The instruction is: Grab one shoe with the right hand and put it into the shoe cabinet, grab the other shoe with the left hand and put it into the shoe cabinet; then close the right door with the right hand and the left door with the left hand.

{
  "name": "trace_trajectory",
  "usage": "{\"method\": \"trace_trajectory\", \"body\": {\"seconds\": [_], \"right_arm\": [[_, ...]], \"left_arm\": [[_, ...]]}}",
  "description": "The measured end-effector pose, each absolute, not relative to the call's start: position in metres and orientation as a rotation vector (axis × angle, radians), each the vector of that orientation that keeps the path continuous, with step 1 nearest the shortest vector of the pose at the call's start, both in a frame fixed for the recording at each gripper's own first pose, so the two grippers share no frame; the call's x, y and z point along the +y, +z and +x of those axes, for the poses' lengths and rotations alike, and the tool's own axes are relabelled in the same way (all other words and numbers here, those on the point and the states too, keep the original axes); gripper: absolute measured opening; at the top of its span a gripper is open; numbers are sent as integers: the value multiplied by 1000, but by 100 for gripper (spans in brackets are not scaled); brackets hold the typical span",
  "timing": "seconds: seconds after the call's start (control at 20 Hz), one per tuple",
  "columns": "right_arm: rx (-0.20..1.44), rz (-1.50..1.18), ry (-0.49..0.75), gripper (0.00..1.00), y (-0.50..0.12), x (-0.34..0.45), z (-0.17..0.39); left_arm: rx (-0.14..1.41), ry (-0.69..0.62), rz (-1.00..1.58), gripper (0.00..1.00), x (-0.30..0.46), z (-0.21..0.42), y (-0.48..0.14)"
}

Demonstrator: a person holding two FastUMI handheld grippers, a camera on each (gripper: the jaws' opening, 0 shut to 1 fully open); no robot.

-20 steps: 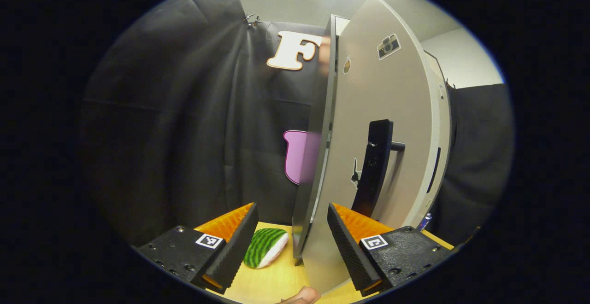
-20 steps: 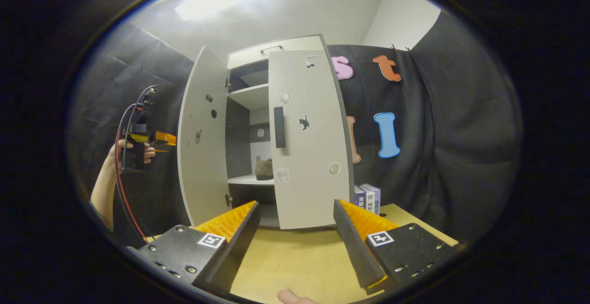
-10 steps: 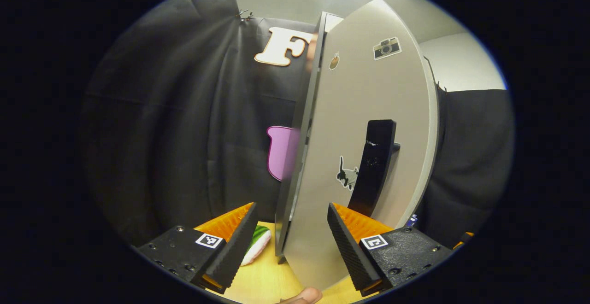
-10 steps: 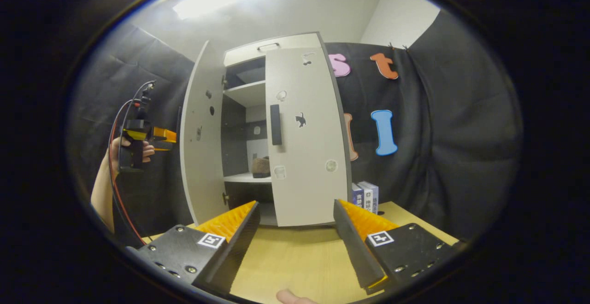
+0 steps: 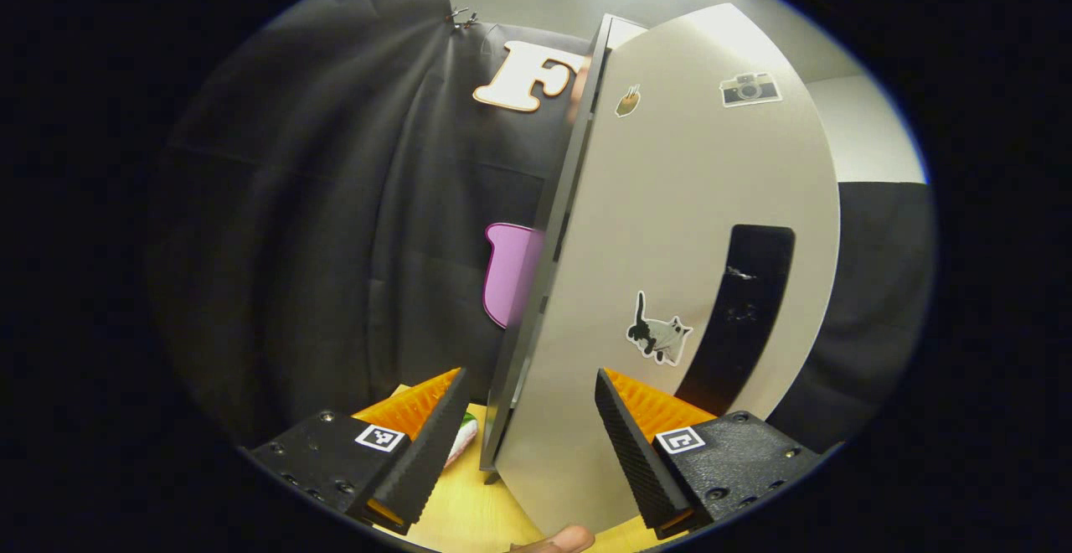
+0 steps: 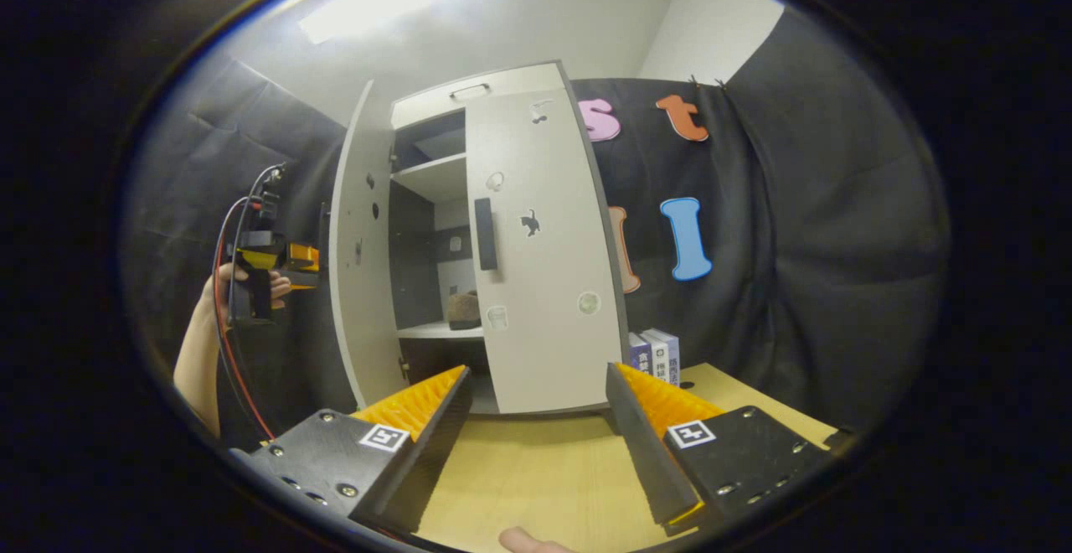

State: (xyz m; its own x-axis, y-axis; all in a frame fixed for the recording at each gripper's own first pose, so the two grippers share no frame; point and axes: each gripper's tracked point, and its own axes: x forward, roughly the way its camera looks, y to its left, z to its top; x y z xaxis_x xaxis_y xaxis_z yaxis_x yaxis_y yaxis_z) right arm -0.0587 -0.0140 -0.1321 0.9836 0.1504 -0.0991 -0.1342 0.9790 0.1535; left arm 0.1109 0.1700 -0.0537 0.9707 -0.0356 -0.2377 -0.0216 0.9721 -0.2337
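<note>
The grey left door of the shoe cabinet stands close in front of my left gripper, which is open; the door's lower edge shows between its fingers, and I cannot tell if they touch it. The door carries stickers and a black handle. In the right gripper view the left door stands partly open, with a hand holding the left gripper at its outer side. The right door covers the cabinet's right half. A brown shoe sits on a shelf inside. My right gripper hangs open over the table.
The cabinet stands on a yellow wooden table. A few books stand upright to the right of the cabinet. A green striped watermelon toy lies on the table to the left of the door, mostly hidden by my left finger.
The left door has swung further toward the cabinet, narrowing the gap, and its outer face fills more of the left gripper view. The right gripper has barely moved.
</note>
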Motion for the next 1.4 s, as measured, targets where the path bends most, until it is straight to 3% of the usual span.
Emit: {"method": "trace_trajectory", "body": {"seconds": [0.4,0.45,0.5,0.55,0.75,0.8,1.2,1.25,1.4], "right_arm": [[119,120,137,96,-134,-7,-53],[120,118,132,96,-134,-7,-52],[122,115,128,96,-134,-7,-51],[123,113,123,96,-135,-7,-49],[124,102,126,96,-138,0,-47],[121,96,130,96,-137,2,-44],[132,82,99,96,-132,5,-37],[129,83,94,96,-131,6,-37],[122,91,91,96,-127,8,-35]], "left_arm": [[267,-103,-245,94,114,120,-68],[266,-118,-257,89,107,118,-68],[260,-125,-256,95,103,115,-66],[252,-120,-244,91,102,112,-64],[202,-78,-165,100,110,98,-51],[189,-76,-156,96,108,96,-47],[201,-39,-94,96,102,55,-58],[206,-33,-80,92,101,51,-61],[217,-45,-52,96,89,43,-70]]}}
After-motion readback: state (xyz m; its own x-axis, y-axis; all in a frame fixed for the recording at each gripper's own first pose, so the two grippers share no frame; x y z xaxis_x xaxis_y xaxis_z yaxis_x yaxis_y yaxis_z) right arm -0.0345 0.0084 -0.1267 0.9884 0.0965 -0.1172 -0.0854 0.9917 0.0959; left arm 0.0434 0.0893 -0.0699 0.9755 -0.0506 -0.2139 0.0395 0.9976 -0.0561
